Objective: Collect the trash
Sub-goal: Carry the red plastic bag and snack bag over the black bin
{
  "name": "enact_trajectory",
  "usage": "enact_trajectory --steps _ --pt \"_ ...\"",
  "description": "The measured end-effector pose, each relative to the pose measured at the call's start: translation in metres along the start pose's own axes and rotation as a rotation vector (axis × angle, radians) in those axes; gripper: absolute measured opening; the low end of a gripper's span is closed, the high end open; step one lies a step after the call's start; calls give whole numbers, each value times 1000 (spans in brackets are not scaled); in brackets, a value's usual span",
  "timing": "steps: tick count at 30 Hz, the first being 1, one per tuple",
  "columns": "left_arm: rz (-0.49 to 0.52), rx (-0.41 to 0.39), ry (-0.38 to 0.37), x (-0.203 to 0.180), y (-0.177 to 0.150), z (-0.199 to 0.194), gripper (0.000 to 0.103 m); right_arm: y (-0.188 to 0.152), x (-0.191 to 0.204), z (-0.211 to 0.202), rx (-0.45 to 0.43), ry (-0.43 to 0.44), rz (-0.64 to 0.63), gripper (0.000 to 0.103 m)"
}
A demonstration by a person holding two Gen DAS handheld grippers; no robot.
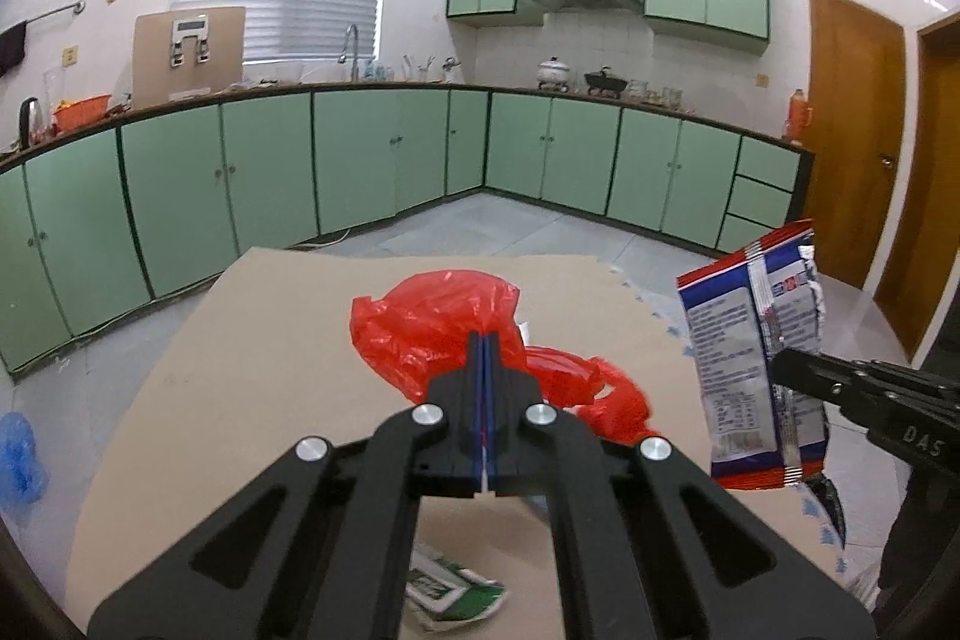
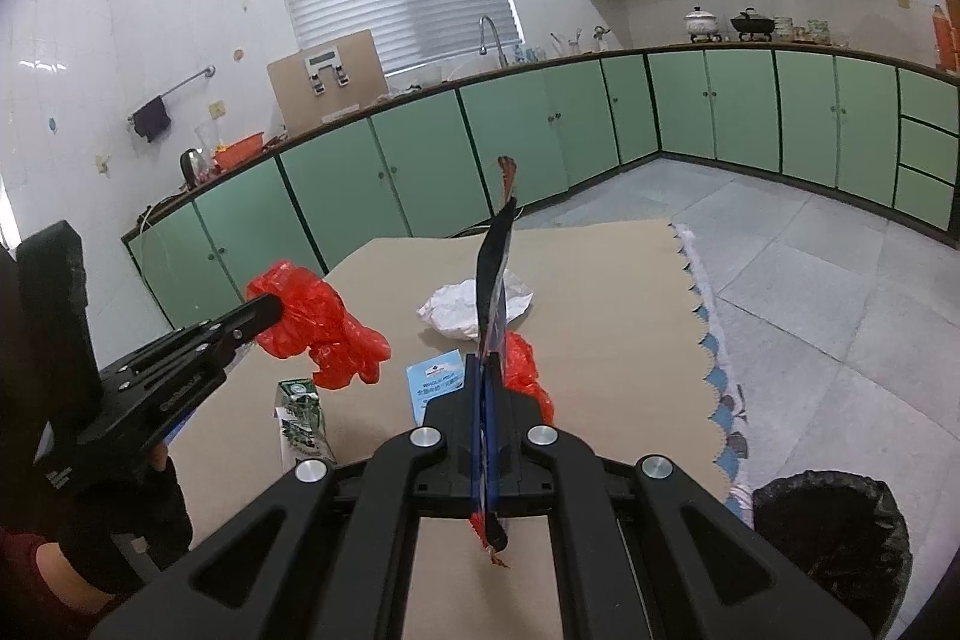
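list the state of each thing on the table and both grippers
left gripper: shut on red bag
red bag: crumpled, pinched, partly lifted
right gripper: shut on snack wrapper
snack wrapper: torn open, held off the table
milk carton: flattened, lying on table
white paper: crumpled, on table
blue card: flat on table
bin: lined, open

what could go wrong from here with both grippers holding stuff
1. The left gripper pinches only a thin fold of the red plastic bag; most of it hangs loose and could slip free.
2. The right gripper clamps the snack wrapper at its side, and the torn packet stands tall above the fingers, so it may flop or snag on the way to the black-lined bin.
3. The milk carton and crumpled paper could be knocked.
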State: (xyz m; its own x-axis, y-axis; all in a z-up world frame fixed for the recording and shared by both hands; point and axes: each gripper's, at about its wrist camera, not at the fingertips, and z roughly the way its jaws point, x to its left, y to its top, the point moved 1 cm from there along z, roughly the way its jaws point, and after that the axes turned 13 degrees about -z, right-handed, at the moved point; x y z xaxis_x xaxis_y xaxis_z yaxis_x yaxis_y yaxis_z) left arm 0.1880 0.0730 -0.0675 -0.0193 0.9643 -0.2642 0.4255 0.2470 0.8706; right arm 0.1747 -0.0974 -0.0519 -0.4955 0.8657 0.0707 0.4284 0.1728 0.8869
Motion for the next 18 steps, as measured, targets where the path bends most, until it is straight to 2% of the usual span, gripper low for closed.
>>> enact_trajectory --steps 10,18 --pt "44 12 -94 -46 -9 -2 0 -6 -17 -30 -19 -63 23 1" --pt "89 39 -205 -94 -25 -2 0 -18 -44 -64 -29 -149 67 1"
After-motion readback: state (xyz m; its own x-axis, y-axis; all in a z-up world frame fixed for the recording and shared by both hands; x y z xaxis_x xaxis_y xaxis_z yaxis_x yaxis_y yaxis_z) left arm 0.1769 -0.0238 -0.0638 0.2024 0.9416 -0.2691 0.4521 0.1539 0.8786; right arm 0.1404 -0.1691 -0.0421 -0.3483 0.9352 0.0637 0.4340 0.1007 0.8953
